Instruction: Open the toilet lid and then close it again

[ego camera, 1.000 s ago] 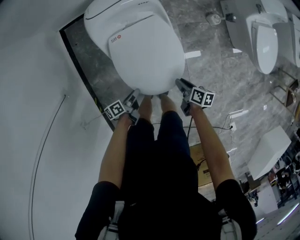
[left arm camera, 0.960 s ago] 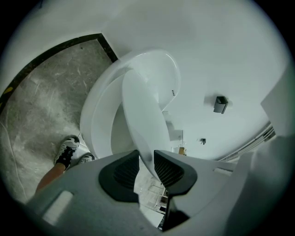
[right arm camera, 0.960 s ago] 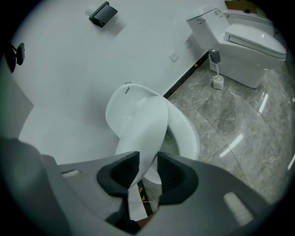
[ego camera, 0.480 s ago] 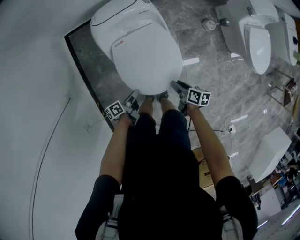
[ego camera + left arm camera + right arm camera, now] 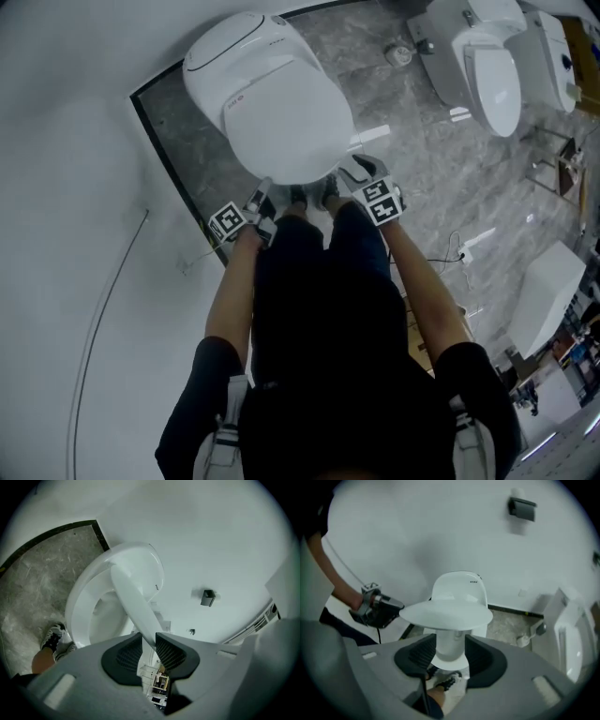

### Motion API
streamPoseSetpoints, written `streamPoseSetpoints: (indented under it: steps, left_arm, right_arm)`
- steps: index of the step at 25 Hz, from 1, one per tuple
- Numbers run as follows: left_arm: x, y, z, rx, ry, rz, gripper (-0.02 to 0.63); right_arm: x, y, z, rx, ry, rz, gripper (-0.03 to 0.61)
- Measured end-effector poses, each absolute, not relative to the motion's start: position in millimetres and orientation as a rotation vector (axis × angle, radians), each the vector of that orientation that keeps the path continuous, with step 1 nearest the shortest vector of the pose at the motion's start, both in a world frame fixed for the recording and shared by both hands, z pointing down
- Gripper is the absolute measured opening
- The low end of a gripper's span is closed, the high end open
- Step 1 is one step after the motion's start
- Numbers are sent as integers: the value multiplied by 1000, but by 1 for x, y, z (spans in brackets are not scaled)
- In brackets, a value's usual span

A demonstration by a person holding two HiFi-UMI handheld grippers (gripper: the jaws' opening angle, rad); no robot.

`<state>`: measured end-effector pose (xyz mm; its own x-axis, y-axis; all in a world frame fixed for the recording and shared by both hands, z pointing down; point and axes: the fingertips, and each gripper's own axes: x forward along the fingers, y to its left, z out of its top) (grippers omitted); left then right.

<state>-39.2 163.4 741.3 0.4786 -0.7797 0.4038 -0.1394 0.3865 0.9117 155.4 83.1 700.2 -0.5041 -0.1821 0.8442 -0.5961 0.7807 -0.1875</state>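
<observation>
Grey marble floor (image 5: 441,187), showroom. Toilet lid (image 5: 133,597) sits part raised; left gripper (image 5: 149,643) is clamped on its front rim. Right gripper (image 5: 450,645) jaws are opening, pressing nothing, bowl (image 5: 451,635) between them. Risk: we hold the lid on one thin pinch; slip and it slams.

The toilet lid (image 5: 281,112) tilts up off the seat (image 5: 82,609), with the wall (image 5: 66,141) behind. The left claw (image 5: 149,641) clasps the lid's front-left rim. The right claw (image 5: 450,644) is at the front right, its jaws opening and the rim just ahead of them, not between. The person's shoes (image 5: 309,194) stand on the floor (image 5: 422,178) before the bowl. A second toilet (image 5: 489,70) stands well to the right.
</observation>
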Motion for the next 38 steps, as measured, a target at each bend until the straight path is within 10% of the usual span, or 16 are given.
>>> streamPoseSetpoints:
  steps: [10, 28, 38]
  left_arm:
    - [-48, 148, 705, 1096, -1088, -591, 85]
    - [-54, 135, 657, 1106, -1373, -542, 73]
    - [-51, 126, 609, 1410, -1617, 36, 67]
  right_arm:
    - [123, 58, 681, 186, -1979, -171, 198]
    - [104, 37, 659, -145, -2060, -298, 123]
    - [83, 15, 633, -196, -2157, -304, 107]
